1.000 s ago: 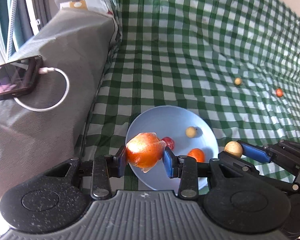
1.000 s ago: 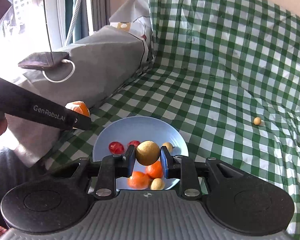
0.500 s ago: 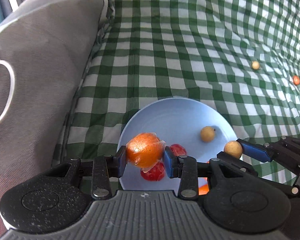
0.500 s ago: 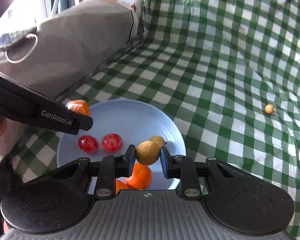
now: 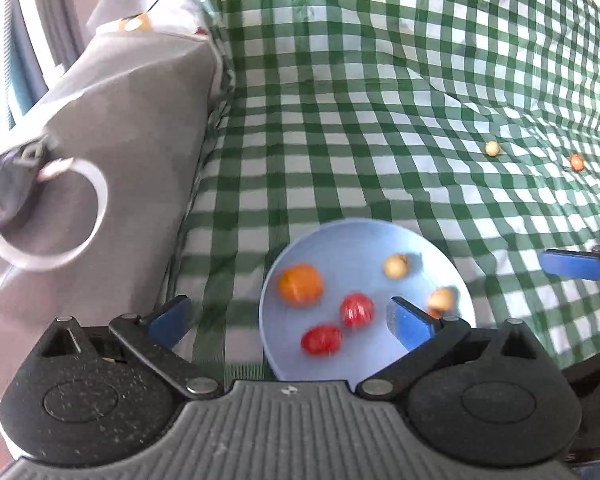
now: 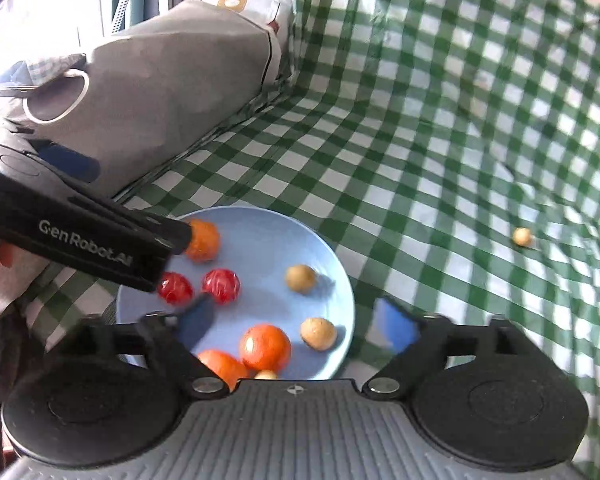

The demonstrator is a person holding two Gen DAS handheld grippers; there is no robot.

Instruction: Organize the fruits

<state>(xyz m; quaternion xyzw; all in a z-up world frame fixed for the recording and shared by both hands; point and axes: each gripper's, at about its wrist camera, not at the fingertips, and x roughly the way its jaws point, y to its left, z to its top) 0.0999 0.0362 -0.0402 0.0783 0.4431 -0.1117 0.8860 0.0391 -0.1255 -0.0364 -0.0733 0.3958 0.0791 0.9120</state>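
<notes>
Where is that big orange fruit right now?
The big orange fruit lies in the blue bowl, at its left side in the left wrist view, up-left of two red fruits.

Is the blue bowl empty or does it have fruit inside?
Not empty. The round light-blue bowl holds several orange, red and tan fruits, like the big orange fruit.

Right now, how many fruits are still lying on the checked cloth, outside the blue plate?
2: a small yellow fruit and a small orange fruit beside it, both far right of the blue plate. Others may lie out of view.
</notes>
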